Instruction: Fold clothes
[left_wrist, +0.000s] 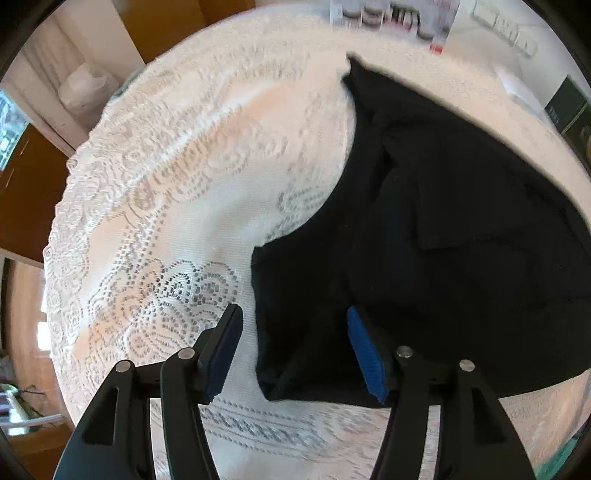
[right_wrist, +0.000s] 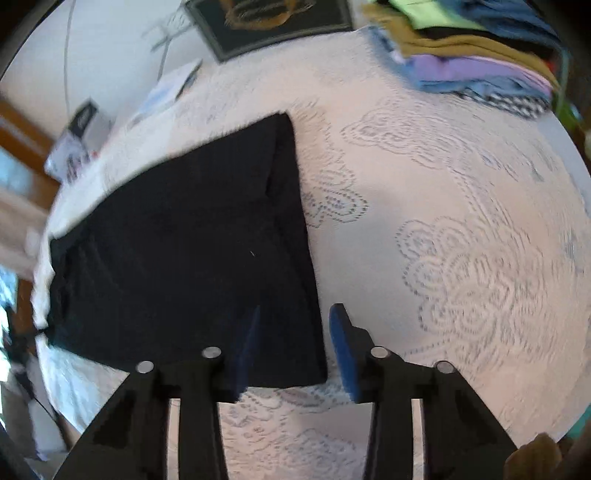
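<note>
A black garment (left_wrist: 443, 229) lies partly folded on the white lace tablecloth (left_wrist: 177, 192). My left gripper (left_wrist: 295, 350) is open, its blue pads on either side of the garment's near left corner, just above it. In the right wrist view the same garment (right_wrist: 184, 251) lies flat, and my right gripper (right_wrist: 295, 350) is open over its near right corner, one pad above the cloth and the other over the lace tablecloth (right_wrist: 443, 221). Neither gripper holds anything.
A stack of folded clothes (right_wrist: 480, 59) in several colours sits at the far right of the table. A box (right_wrist: 79, 136) and papers (right_wrist: 166, 92) lie at the far left edge. A dark framed picture (right_wrist: 273, 22) stands behind. Wooden furniture (left_wrist: 29, 192) lies beyond the table's left edge.
</note>
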